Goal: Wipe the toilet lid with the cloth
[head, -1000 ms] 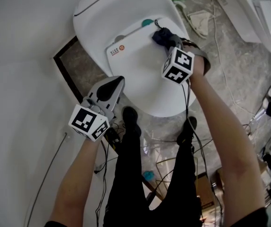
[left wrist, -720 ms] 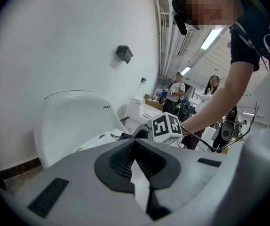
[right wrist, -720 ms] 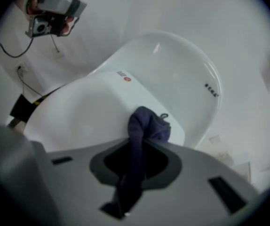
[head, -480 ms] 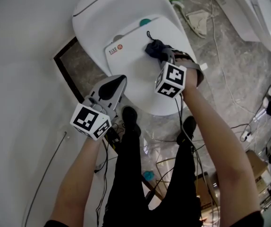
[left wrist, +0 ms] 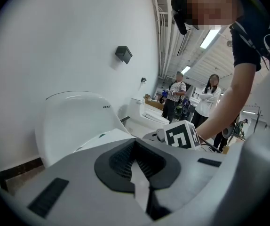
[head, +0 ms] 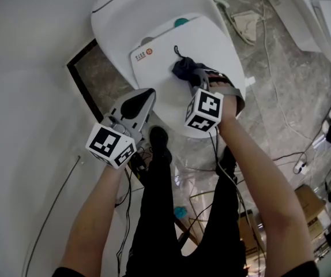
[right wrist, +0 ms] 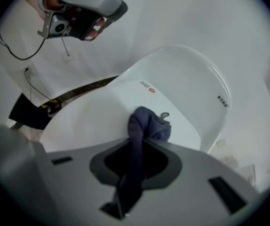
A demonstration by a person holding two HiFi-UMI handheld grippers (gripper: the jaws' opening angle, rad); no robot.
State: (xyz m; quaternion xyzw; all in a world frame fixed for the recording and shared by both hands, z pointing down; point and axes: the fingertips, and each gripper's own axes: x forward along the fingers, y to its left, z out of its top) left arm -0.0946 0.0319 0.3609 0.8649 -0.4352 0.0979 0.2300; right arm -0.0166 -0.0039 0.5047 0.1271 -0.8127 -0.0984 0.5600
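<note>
Cloth [head: 184, 71], just one, dark blue, sits clamped in my right gripper [head: 199, 81], stretched lengthwise toward the hinge end of the one toilet lid [head: 165, 100]. My left gripper [head: 142, 97] is closed, empty.

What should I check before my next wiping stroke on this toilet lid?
1. Dark blue cloth gripped by right tongs: ok, jaws shut on it.
2. Cloth resting on the toilet lid: ok.
3. Lid closed down: ok.
4. Left tongs out of the wiping path: ok, shut, empty, held off to the left.
5. Which parts of the lid remain unwiped: cannot tell.
</note>
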